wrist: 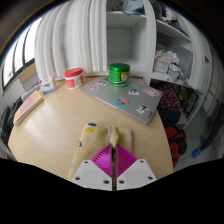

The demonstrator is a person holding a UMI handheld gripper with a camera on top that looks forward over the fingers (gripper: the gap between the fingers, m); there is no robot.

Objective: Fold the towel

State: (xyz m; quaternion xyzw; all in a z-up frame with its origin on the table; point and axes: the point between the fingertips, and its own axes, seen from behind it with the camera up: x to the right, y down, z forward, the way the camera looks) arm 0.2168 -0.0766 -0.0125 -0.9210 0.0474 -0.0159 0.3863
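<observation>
At the near edge of the wooden bench point(60, 125), the hand-held gripper point(111, 160) has its fingers drawn together, the pink pads point(104, 158) nearly meeting, pinching a small fold of pale yellow towel point(108, 136) that lies just ahead of them. Beyond, toward the far edge, sit a grey laptop point(127, 97) with stickers, a green container point(119, 73) and a red-lidded tub point(74, 77).

1 laptop point(128, 100), 1 red container point(74, 77) and 1 green container point(119, 73) on 1 table point(55, 130)
</observation>
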